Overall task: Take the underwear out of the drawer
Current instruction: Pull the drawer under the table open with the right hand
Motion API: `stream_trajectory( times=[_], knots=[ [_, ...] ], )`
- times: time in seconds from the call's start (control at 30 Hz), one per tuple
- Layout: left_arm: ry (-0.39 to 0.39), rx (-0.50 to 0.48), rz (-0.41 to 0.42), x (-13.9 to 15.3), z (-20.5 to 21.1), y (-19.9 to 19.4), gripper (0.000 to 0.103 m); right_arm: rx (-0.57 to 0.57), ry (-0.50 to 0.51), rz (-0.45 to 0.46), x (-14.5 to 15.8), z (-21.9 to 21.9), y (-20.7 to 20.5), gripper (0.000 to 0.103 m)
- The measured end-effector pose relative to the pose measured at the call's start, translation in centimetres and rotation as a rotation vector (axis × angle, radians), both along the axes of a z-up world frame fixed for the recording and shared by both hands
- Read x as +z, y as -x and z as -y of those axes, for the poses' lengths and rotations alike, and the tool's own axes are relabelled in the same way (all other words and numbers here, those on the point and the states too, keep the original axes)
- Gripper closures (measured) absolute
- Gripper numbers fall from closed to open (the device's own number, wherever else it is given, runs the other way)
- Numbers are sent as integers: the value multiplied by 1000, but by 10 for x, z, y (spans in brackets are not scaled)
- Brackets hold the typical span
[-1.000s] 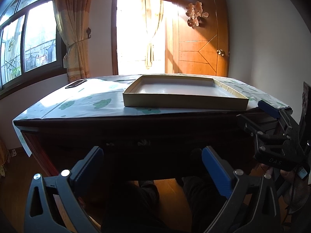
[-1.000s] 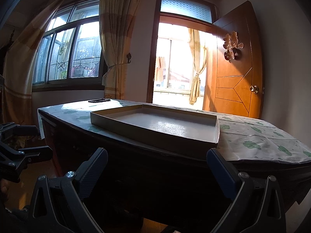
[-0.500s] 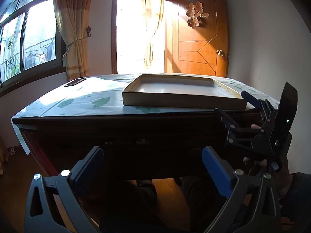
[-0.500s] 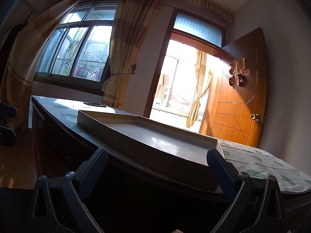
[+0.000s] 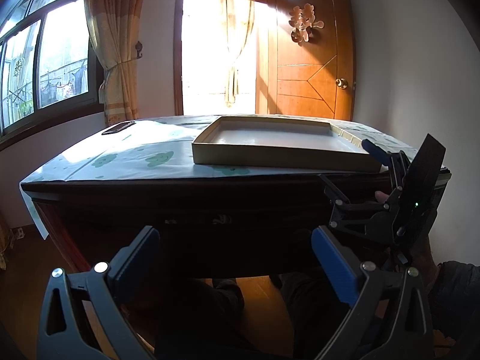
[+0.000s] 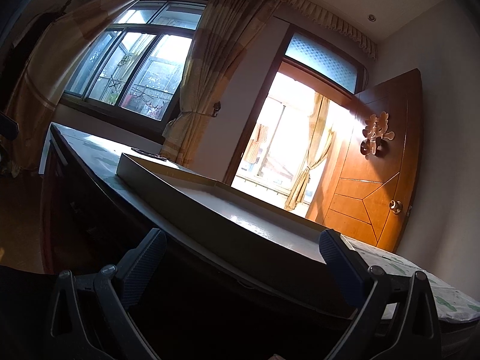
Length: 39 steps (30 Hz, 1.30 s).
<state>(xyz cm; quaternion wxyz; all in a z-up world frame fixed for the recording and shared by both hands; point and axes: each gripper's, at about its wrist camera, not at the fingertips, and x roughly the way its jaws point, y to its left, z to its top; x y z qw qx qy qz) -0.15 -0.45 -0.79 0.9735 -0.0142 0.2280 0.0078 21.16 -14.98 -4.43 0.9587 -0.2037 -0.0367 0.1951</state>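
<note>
Shallow cardboard tray point(image 5: 285, 157) sits on dark wooden table point(image 5: 180, 198), on a pale cloth with green prints point(image 5: 135, 156). Black phone point(image 5: 118, 127) lies flat at the far left corner, well apart from tray. Behind: open wooden door point(image 5: 312, 69) with gold ornament point(image 5: 306, 27), tied curtain point(image 5: 117, 45), window point(image 5: 45, 60).

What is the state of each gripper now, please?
Left gripper: open, holding nothing.
Right gripper: open, holding nothing.
</note>
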Motion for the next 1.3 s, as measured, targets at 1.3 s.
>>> stream_trajectory(
  times=[1.3],
  knots=[
    [10,59,-28,-8,-14,-5,0,11,12,-52,-3,4,10,1]
  ],
)
